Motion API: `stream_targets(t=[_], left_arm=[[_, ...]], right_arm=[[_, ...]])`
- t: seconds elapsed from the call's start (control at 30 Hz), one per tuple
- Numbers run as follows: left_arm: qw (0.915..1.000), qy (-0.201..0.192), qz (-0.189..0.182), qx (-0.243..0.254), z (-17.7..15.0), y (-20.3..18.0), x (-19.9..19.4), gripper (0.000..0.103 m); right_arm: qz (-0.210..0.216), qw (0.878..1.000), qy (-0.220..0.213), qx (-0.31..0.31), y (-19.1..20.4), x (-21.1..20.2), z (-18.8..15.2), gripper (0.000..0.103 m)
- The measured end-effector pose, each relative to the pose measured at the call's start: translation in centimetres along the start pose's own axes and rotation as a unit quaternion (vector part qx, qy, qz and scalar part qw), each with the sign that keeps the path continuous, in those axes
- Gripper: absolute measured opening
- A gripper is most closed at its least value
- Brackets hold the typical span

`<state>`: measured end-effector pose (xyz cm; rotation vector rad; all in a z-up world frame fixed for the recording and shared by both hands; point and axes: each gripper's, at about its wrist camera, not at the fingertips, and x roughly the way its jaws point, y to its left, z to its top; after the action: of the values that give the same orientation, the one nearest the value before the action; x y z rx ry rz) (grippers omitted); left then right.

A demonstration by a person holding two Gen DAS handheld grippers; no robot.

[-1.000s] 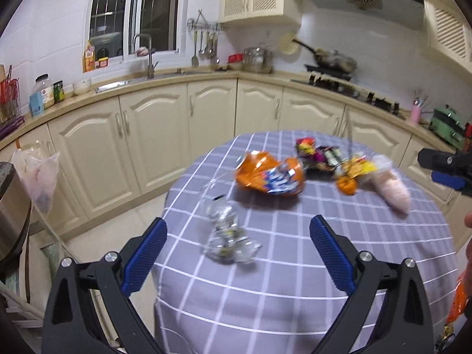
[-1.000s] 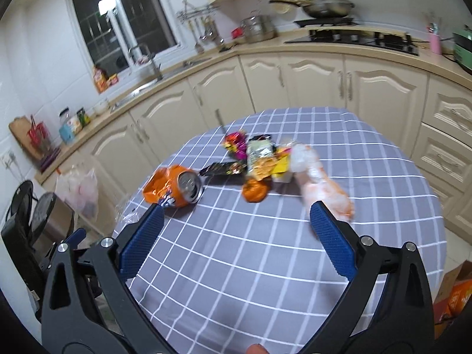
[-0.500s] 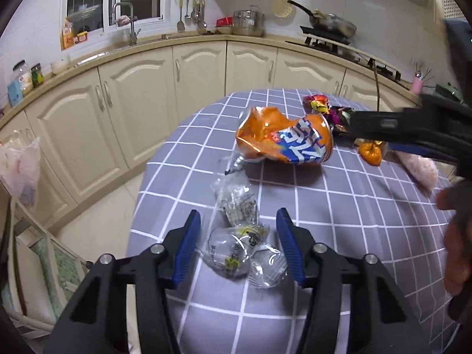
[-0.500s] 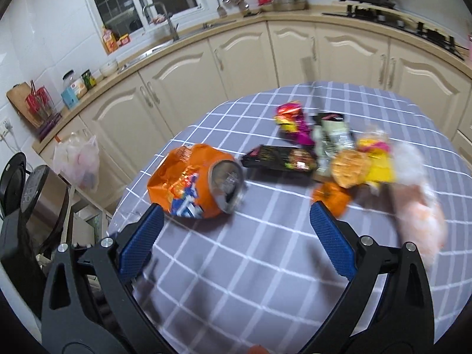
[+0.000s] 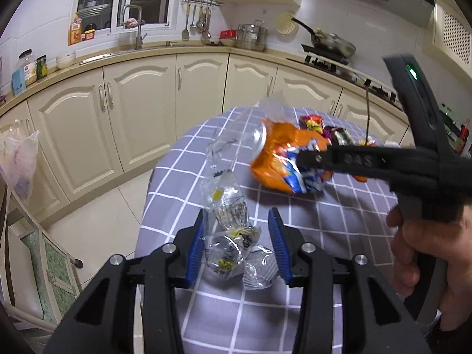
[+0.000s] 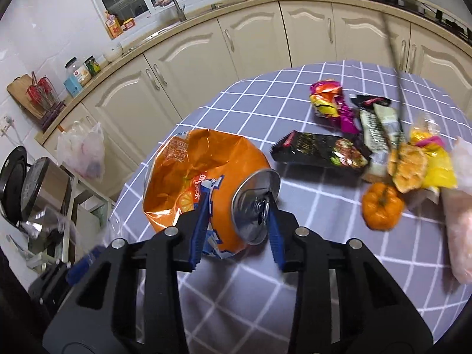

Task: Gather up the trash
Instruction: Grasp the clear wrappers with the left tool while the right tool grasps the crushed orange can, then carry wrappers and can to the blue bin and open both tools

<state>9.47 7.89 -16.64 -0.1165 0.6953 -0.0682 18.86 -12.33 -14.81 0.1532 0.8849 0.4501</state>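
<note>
My left gripper (image 5: 240,249) is closing, its blue pads on either side of the crumpled clear plastic wrapper (image 5: 233,246); the left pad looks to touch the film, the right one still shows a sliver of gap, so I judge the grip not yet firm. That wrapper runs away from me in a long crinkled strip, its far end rising toward the orange can (image 5: 283,162), so its long axis lies along my pointing line and I am pinching it across its width near the close end. My right gripper (image 6: 236,230) is closing too, and here the pads already bear on the can: one against the orange side, the other at the silver lid (image 6: 256,205). The can lies on its side on the checked tablecloth (image 6: 339,280), lid turned toward me and to the right. Further out on the right lie the remaining wrappers and a small orange pumpkin (image 6: 382,211), nearer that hand than the left.
</note>
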Motion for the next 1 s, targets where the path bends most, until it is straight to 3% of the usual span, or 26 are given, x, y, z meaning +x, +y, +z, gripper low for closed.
stream_targets(t=[0.3,0.57,0.8,1.0], left_arm=[[0.9985,-0.050,-0.017,0.015,1.2,-2.9,-4.5,0.041],[0.9930,-0.088,-0.062,0.049,3.0,-8.7,-7.6,0.041],[0.9822,-0.102,-0.128,0.092,3.4,-16.2,-9.3,0.041],[0.9635,-0.088,-0.210,0.141,2.0,-24.7,-9.8,0.041]], right_arm=[[0.005,0.997,-0.074,0.012,-1.8,-9.0,-2.0,0.036],[-0.034,0.987,-0.155,0.040,-7.0,-19.2,-3.8,0.036],[-0.084,0.971,-0.203,0.090,-13.6,-27.4,-7.6,0.036],[-0.159,0.946,-0.230,0.166,-21.0,-34.2,-13.7,0.036]])
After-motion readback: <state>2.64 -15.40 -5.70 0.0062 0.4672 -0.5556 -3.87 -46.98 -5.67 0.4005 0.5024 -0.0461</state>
